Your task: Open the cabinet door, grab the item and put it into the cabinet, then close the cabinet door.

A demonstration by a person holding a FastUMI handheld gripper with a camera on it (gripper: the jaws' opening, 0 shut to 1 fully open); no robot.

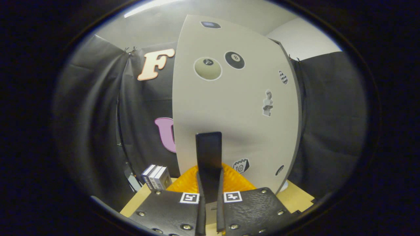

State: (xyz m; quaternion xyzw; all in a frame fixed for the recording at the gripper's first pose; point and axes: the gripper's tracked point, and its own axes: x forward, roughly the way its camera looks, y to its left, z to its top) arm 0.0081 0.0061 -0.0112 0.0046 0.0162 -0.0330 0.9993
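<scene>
Pale grey and broad, the cabinet door (229,108) stands upright just ahead of my gripper (209,144), with stickers scattered over it: two billiard balls near the top, a small bust at right, a calendar low down. My fingers (209,157) lie pressed together with no gap showing between them, and their tips sit against or just short of the door's lower part; I cannot tell whether they touch it. Something orange (234,182) with a ribbed surface lies low between the fingers and the door; my fingers cover its middle, so I cannot make out what it is. The door hides the cabinet's inside. To the left, near the door's foot, a small stack of boxes (157,177) stands on the wooden table (297,196), partly cut off by the gripper's body.
</scene>
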